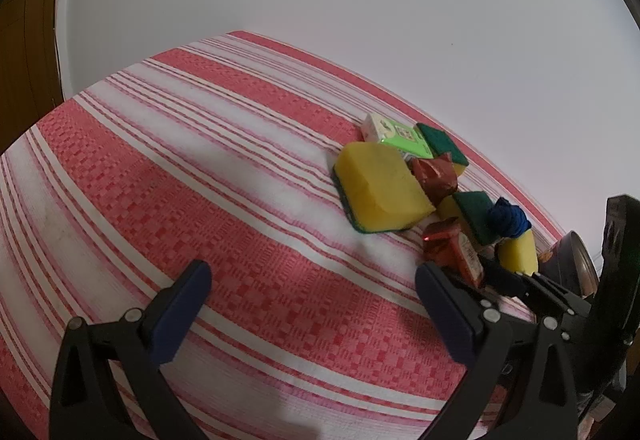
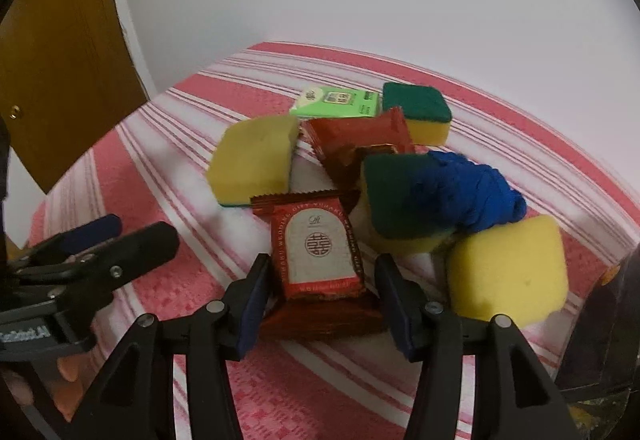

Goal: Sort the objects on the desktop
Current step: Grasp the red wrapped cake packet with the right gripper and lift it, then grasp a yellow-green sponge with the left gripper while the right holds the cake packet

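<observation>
Right wrist view: red candy packet (image 2: 318,260) lies lengthwise between right gripper (image 2: 320,304) pads, jaws partly parted and not pressing; left gripper (image 1: 312,304) gapes wide, empty, farther off.

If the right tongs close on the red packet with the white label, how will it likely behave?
The red packet looks like glossy foil, so it may crinkle and slip against the pads. It appears small and flat, probably light. Lying between the open right tongs, it may slide on the striped cloth.

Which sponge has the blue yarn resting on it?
The green-side-up sponge mid-pile: the blue yarn overlaps its right edge. The other three sponges sit clear of it.
</observation>
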`<state>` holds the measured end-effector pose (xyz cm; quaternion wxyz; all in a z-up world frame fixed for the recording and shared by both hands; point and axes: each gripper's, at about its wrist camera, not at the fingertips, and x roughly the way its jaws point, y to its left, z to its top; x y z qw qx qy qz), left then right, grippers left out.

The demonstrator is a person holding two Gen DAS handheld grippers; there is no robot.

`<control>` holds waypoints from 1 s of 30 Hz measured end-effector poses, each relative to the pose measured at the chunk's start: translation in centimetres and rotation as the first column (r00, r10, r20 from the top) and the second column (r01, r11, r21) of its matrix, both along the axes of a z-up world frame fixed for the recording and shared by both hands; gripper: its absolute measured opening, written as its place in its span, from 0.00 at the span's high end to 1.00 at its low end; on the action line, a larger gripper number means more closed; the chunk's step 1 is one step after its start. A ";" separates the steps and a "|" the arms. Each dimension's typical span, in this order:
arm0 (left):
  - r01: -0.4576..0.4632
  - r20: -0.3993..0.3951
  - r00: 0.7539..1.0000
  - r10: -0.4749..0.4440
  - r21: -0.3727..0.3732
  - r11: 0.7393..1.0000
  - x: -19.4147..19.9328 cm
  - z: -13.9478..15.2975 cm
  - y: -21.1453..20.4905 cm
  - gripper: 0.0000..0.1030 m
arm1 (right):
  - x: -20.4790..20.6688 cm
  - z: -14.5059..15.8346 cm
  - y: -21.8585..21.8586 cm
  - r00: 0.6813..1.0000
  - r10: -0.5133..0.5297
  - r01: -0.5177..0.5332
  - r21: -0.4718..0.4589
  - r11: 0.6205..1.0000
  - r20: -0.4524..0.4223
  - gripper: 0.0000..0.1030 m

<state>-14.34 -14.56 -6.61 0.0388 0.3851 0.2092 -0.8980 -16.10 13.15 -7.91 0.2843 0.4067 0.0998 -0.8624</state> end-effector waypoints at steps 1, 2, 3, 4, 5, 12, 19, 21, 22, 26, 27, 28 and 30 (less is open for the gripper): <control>0.000 0.001 1.000 0.000 -0.001 1.000 0.0 0.0 0.0 0.00 | -0.1 0.1 0.1 1.000 -0.003 0.003 -0.005 1.000 -0.008 0.46; 0.001 0.002 1.000 0.000 -0.004 1.000 0.1 0.0 -0.1 0.00 | -0.3 0.1 -0.1 1.000 -0.008 0.008 -0.008 1.000 -0.015 0.46; 0.001 0.003 1.000 -0.001 -0.006 1.000 0.2 0.0 -0.1 0.00 | -0.4 0.2 -0.2 1.000 -0.009 0.009 -0.012 1.000 -0.013 0.46; 0.001 0.003 1.000 -0.001 -0.006 1.000 0.4 0.0 -0.2 0.00 | -0.6 0.1 -0.4 1.000 -0.006 0.006 -0.014 1.000 0.001 0.46; 0.001 0.003 1.000 -0.001 -0.006 1.000 0.4 0.0 -0.2 0.00 | -1.0 -0.1 -0.7 1.000 -0.004 0.004 -0.012 1.000 0.014 0.46; -0.042 -0.042 0.998 0.045 0.075 0.996 1.3 0.0 -1.1 0.01 | 0.2 1.1 0.3 0.999 -0.017 0.015 -0.068 0.998 -0.039 0.58; -0.125 0.015 0.992 0.124 0.125 0.984 -0.8 1.6 -2.4 0.01 | 2.6 5.0 4.5 0.966 -0.141 0.082 -0.259 0.962 -0.217 0.58; -0.117 0.001 0.993 0.117 0.070 0.991 -1.5 2.7 -1.4 0.01 | 2.9 5.6 5.3 0.950 -0.184 0.112 -0.274 0.955 -0.253 0.58; -0.116 -0.003 0.993 0.116 0.027 0.993 -2.4 3.2 -0.6 0.01 | 2.9 5.9 5.7 0.946 -0.198 0.123 -0.280 0.952 -0.256 0.58; -0.072 0.047 0.996 0.080 -0.148 0.986 -5.8 3.3 2.2 0.02 | 3.0 6.5 6.7 0.929 -0.251 0.161 -0.313 0.936 -0.271 0.58; -0.070 0.071 0.994 0.083 -0.170 0.983 -6.7 3.0 2.5 0.05 | 3.1 6.7 7.0 0.924 -0.264 0.169 -0.325 0.930 -0.276 0.58; -0.067 0.105 0.991 0.086 -0.174 0.982 -7.4 2.3 2.6 0.07 | 3.1 6.8 7.3 0.922 -0.271 0.172 -0.335 0.926 -0.276 0.58; -0.058 0.146 0.986 0.077 -0.134 0.989 -8.1 1.2 2.5 0.07 | 3.2 6.9 7.8 0.921 -0.285 0.180 -0.357 0.916 -0.265 0.58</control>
